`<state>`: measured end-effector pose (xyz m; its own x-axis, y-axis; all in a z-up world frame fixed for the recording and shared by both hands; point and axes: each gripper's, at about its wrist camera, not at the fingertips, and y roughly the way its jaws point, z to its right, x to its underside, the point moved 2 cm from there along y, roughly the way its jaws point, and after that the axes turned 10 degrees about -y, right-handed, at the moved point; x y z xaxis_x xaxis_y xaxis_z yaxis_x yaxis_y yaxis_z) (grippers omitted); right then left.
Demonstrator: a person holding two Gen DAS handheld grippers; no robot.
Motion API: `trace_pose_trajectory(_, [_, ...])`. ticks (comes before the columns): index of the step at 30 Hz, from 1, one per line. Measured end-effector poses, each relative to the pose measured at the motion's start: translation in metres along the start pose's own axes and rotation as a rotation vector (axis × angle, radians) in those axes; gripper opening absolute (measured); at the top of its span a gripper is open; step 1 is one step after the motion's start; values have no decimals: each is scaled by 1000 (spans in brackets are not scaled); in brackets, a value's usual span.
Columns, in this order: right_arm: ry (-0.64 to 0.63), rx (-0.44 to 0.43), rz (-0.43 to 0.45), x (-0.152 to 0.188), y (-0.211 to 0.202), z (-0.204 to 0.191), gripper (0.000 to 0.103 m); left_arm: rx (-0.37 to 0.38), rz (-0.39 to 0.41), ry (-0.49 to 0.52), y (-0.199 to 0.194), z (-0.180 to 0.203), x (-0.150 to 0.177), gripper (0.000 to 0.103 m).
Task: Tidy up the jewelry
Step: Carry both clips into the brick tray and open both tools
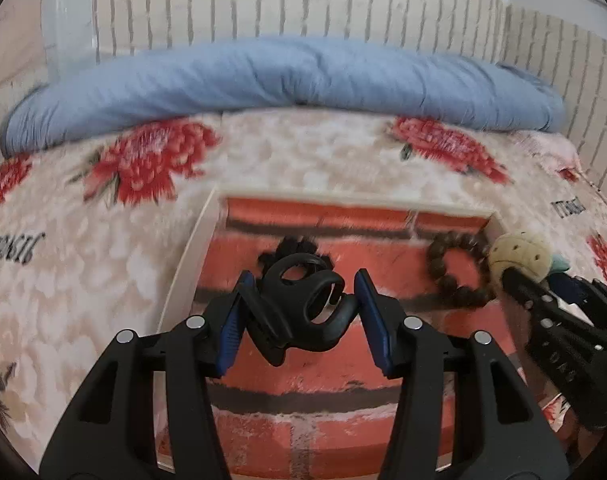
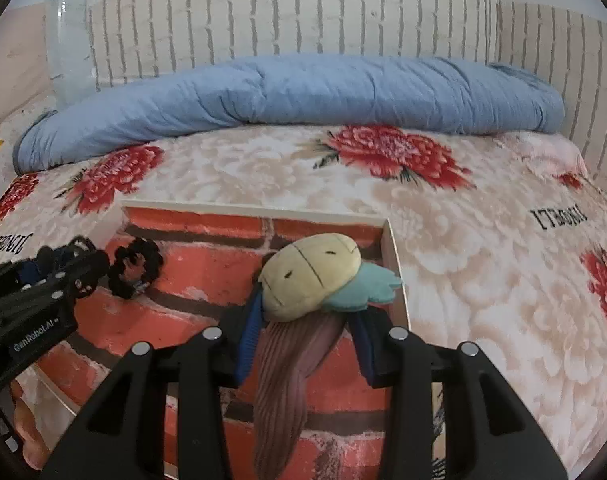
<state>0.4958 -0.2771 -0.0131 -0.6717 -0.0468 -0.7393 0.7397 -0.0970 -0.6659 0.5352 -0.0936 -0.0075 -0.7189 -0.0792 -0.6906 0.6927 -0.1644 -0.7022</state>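
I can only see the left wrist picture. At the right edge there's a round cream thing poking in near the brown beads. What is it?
Observer: A small plush toy with a cream stitched head, held in the right tool.
Operator: Is there more to it than the head?
Observer: Yes, a teal fabric piece sticks out on one side, and a ribbed brown strip hangs down between the tool's fingers.
Operator: Where is it relative to the tray?
Observer: Over the brick-patterned tray, close to its far right corner.
Operator: And my black claw clip?
Observer: From the right view it is mostly hidden behind the left tool; only the black scrunchie in the tray shows clearly.
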Motion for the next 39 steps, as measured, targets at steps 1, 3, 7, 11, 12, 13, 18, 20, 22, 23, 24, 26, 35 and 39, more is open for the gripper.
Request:
trace_pose_trajectory(1, [3,-2,-7,1,2,0,41,-6,-17,-4,5,-2,1,50])
trace_pose_trajectory(3, [9,-4,-24,4,10,2,41,-24,-38,2,14,-5,3,50])
trace_pose_trajectory(7, [22,-25,-42,8,20,2,41,-54,-63,8,26,-10,8,50])
trace_pose_trajectory(11, [42,-42,-45,10,23,5,41,-69,-77,23,32,-10,12,51])
trace_pose_trajectory(12, [44,-42,-47,10,24,5,41,-72,-80,27,34,-10,14,51])
trace_pose_trajectory(13, [43,-40,-47,10,25,5,41,-72,-83,29,35,-9,14,51])
trace_pose_trajectory(18, [41,-37,-40,10,27,6,42,-76,-93,31,40,-8,17,51])
trace_pose_trajectory(20, [44,-41,-35,10,28,7,42,-76,-92,29,41,-8,18,52])
trace_pose_trajectory(22, [40,-38,-32,10,30,7,43,-75,-94,27,41,-8,18,53])
trace_pose_trajectory(23, [37,-37,-33,10,30,6,44,-75,-96,25,42,-9,19,54])
trace_pose_trajectory(24, [31,-34,-33,11,31,5,45,-75,-97,24,42,-9,19,54])
trace_pose_trajectory(26, [25,-29,-35,11,31,4,45,-69,-97,18,42,-10,19,54])
trace_pose_trajectory(35, [0,-16,-43,12,32,-2,46,-47,-113,13,43,-8,19,65])
trace_pose_trajectory(39, [1,-14,-53,12,32,-2,51,-58,-106,26,41,-5,19,76])
